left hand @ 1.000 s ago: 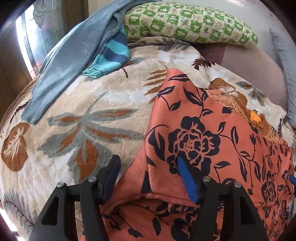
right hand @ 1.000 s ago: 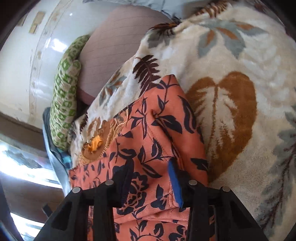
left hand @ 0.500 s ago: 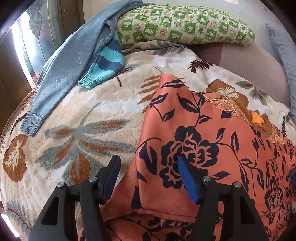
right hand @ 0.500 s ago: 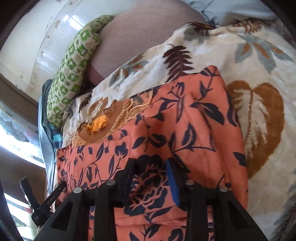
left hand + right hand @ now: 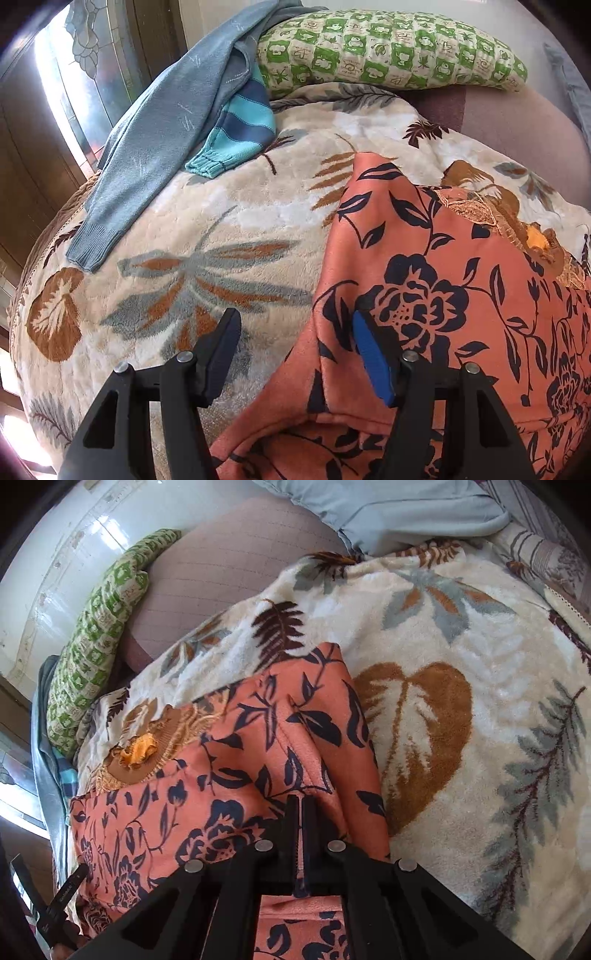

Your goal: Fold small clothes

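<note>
Orange floral garment [image 5: 461,295] spread on leaf-print blanket [image 5: 221,229], lower right of left view. Right gripper [image 5: 302,805] jaws just closed, clamped on garment fold. Left gripper [image 5: 295,343] jaws apart over garment's edge, gripping nothing. Step: taking hold for fold. Next, probably: left clamps edge, both lift and carry it over.

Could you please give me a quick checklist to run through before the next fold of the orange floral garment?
1. Right tongs gripping the orange floral garment: ok; they have just been closing and are now shut on a pinched ridge of fabric.
2. Left tongs gripping the garment: not ok; open, with the garment's edge lying between the fingers, unpinched.
3. Only one layer pinched on the right: cannot tell.
4. Leaf-print blanket kept out of both grips: ok.
5. Grey-blue sweater and striped knit sleeve lying apart from the garment: ok.
</note>
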